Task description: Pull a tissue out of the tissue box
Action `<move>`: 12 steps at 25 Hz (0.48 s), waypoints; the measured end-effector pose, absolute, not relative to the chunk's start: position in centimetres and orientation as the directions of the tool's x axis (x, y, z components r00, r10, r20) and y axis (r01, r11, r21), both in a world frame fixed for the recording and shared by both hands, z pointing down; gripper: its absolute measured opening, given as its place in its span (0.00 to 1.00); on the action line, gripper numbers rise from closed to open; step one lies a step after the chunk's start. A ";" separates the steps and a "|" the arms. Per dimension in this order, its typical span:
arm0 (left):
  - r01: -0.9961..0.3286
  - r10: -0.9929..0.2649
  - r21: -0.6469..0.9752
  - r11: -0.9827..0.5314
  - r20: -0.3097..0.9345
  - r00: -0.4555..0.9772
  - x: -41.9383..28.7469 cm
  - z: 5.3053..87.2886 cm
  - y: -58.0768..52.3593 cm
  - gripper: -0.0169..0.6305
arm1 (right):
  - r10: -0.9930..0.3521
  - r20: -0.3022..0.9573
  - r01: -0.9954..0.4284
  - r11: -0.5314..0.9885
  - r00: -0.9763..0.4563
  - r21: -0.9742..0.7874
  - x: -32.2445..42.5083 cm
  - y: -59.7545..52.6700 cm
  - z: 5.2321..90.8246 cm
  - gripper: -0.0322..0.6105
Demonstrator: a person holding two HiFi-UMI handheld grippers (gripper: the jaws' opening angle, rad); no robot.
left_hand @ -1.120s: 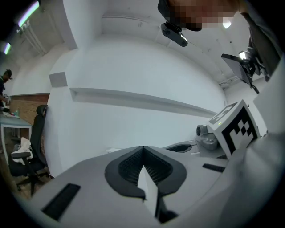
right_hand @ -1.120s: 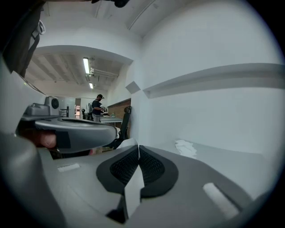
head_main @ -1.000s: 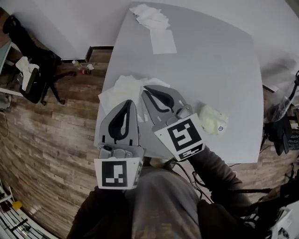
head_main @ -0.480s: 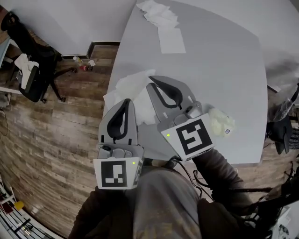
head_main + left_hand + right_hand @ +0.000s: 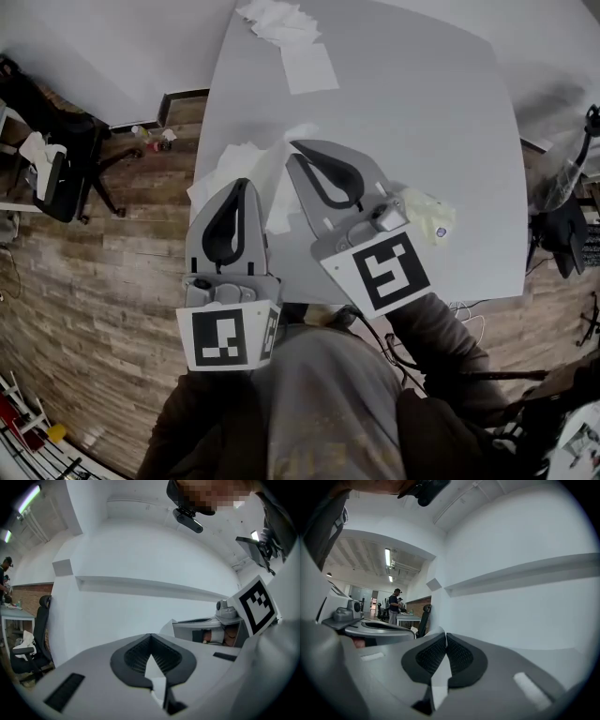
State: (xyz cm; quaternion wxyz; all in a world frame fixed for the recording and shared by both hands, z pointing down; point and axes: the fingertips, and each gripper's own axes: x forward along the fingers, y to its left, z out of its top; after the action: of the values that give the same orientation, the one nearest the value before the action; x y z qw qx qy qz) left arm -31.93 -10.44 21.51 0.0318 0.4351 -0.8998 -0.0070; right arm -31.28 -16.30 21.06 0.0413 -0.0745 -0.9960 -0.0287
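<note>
Over the near left part of the grey table (image 5: 422,112), both grippers hold one white tissue (image 5: 280,202) between them. My left gripper (image 5: 242,184) is shut on one part of it; white paper (image 5: 153,670) shows between its closed jaws (image 5: 150,639). To its right, my right gripper (image 5: 293,146) is shut on another part, and a strip of tissue (image 5: 439,686) hangs from its closed jaws (image 5: 446,637). A crumpled, pale yellowish tissue pack (image 5: 427,217) lies on the table just right of the right gripper. Both grippers point level, away from me.
More loose white sheets (image 5: 225,167) lie at the table's left edge under the grippers. A pile of tissues (image 5: 275,19) and one flat sheet (image 5: 309,67) sit at the far end. A black office chair (image 5: 56,178) stands on the wood floor to the left.
Both grippers have stayed shut. The right gripper has risen towards the camera with the tissue. The left gripper has barely moved.
</note>
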 end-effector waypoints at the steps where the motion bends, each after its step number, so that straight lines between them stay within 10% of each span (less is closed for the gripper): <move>1: -0.785 -0.785 0.038 0.619 0.048 -0.617 -31.7 21.4 -10.5 0.02 | 0.144 0.083 0.149 0.988 -0.986 0.050 -30.9 -16.3 20.8 0.05; 12: -0.792 -0.793 0.038 0.609 0.047 -0.607 -30.9 21.3 -10.6 0.02 | 0.135 0.079 0.139 0.989 -0.988 0.044 -30.2 -16.2 20.5 0.05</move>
State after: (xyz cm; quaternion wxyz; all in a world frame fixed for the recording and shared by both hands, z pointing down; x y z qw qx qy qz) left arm -30.94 -10.64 21.34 0.0294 0.4423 -0.8964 -0.0069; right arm -30.25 -16.20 20.55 0.0378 -0.0688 -0.9966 -0.0247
